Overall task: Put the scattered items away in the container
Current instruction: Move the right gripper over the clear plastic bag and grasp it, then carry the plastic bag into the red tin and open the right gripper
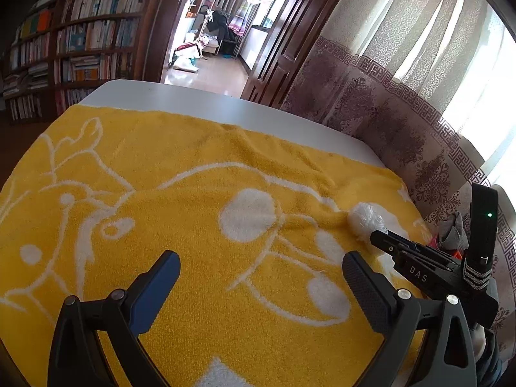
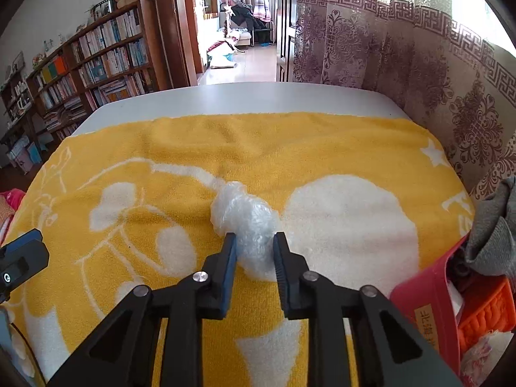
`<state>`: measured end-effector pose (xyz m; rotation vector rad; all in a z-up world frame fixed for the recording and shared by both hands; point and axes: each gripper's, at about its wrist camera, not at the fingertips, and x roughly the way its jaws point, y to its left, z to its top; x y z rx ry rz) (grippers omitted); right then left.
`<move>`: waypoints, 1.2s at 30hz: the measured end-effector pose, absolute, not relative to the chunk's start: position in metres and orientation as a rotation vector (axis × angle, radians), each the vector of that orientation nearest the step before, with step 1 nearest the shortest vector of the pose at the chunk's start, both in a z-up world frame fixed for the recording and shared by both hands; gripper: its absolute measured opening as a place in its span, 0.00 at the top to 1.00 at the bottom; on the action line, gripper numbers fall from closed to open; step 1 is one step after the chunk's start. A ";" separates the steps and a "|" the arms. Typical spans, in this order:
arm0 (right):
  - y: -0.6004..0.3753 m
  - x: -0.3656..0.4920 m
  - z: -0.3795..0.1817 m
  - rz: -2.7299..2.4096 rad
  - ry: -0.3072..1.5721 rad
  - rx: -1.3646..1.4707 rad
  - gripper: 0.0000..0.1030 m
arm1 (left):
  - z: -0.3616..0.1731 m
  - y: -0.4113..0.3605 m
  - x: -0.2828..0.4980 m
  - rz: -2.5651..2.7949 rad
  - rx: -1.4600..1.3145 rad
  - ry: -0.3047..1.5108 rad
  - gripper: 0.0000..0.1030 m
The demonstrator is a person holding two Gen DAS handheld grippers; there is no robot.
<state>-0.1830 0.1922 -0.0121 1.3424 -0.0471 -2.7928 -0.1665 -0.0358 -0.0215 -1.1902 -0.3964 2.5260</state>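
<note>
One item is left loose: the bubble-wrap wad (image 2: pixel 246 222) on the yellow towel (image 2: pixel 322 142), my right gripper (image 2: pixel 254 242) fingers pinching it. My left gripper (image 1: pixel 261 271) hangs released. Beside me the red container (image 2: pixel 425 306) already holds a grey cloth (image 2: pixel 493 238).

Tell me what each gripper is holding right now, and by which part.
The right gripper is closed around the near end of the bubble wrap wad on the yellow towel. The left gripper is open over the towel, holding nothing.
</note>
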 end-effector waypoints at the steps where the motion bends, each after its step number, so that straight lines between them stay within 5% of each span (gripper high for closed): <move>1: 0.195 -0.180 -0.006 -2.804 -0.078 1.325 0.85 | -0.021 -0.034 -0.166 2.525 -1.189 -0.389 0.01; 22: 0.293 -0.037 0.097 -3.034 -0.353 0.957 0.91 | -0.018 -0.008 -0.150 2.476 -1.162 -0.304 0.01; 29: 0.355 -0.011 0.084 -3.196 -0.455 1.082 0.89 | -0.008 0.002 -0.138 2.448 -1.129 -0.267 0.01; 30: 0.360 -0.009 0.080 -3.204 -0.485 1.106 0.85 | -0.006 0.002 -0.135 2.447 -1.122 -0.263 0.01; 31: 0.364 -0.006 0.077 -3.202 -0.519 1.116 0.68 | -0.005 0.001 -0.132 2.446 -1.119 -0.261 0.01; 32: 0.368 0.000 0.076 -3.186 -0.561 1.108 0.38 | -0.004 -0.001 -0.128 2.446 -1.120 -0.259 0.01; 33: 0.369 0.008 0.075 -3.171 -0.603 1.069 0.26 | -0.005 -0.003 -0.125 2.449 -1.123 -0.257 0.01; 34: 0.367 0.013 0.077 -3.165 -0.627 1.015 0.18 | -0.005 -0.006 -0.121 2.454 -1.129 -0.256 0.01; 36: 0.355 0.018 0.083 -3.148 -0.558 0.975 0.18 | -0.007 -0.013 -0.113 2.463 -1.143 -0.265 0.01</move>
